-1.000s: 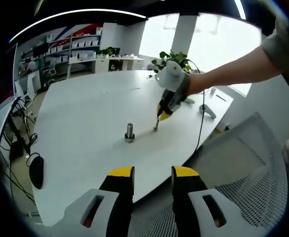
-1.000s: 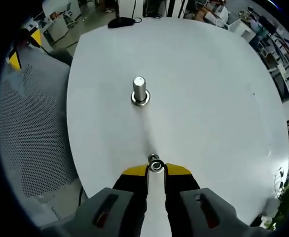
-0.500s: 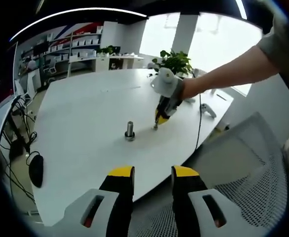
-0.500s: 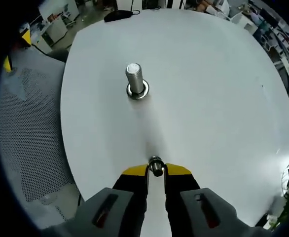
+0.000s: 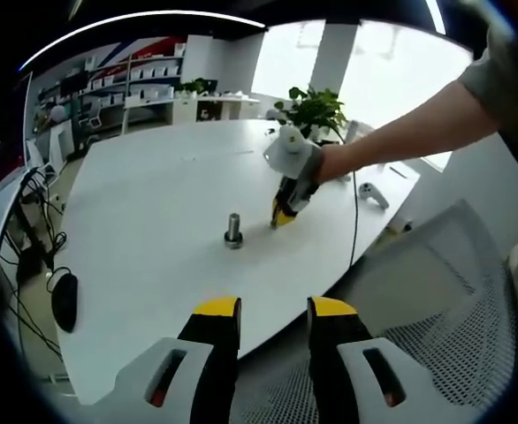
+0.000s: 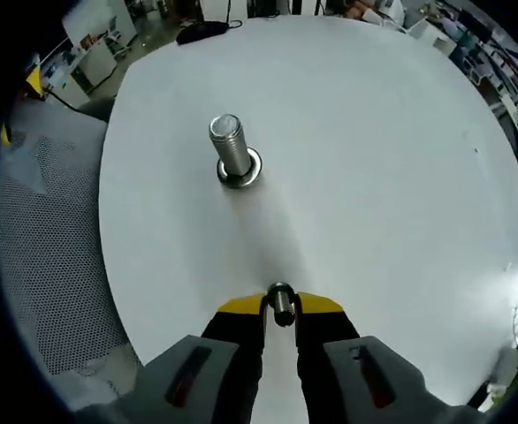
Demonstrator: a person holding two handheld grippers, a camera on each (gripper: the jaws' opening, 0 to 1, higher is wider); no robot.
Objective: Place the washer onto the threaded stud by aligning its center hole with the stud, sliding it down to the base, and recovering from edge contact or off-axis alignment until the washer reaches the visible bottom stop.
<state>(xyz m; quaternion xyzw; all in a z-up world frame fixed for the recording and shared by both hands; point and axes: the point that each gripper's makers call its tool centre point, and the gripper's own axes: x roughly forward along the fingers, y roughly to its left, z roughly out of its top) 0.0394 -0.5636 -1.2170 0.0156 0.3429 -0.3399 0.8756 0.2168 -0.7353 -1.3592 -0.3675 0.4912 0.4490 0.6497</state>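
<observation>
A threaded stud [image 6: 232, 155] stands upright on the white table [image 6: 374, 159], head down, its wide base flat on the top. My right gripper [image 6: 279, 305] is shut on a small metal washer [image 6: 280, 301], held edge-up above the table short of the stud. In the left gripper view the stud [image 5: 233, 230] stands mid-table, and the right gripper [image 5: 280, 216] hangs just to its right, held by a gloved hand. My left gripper [image 5: 274, 316] is open with nothing between its fingers, held back off the table's near edge.
A mesh office chair [image 5: 436, 300] sits at the table's near right edge. A black mouse [image 5: 64, 300] and cables lie on the floor at left. A potted plant [image 5: 316, 104] and a white controller [image 5: 372, 193] rest at the far side.
My right gripper has carried the washer closer to the stud and higher off the table. The left gripper has stayed still.
</observation>
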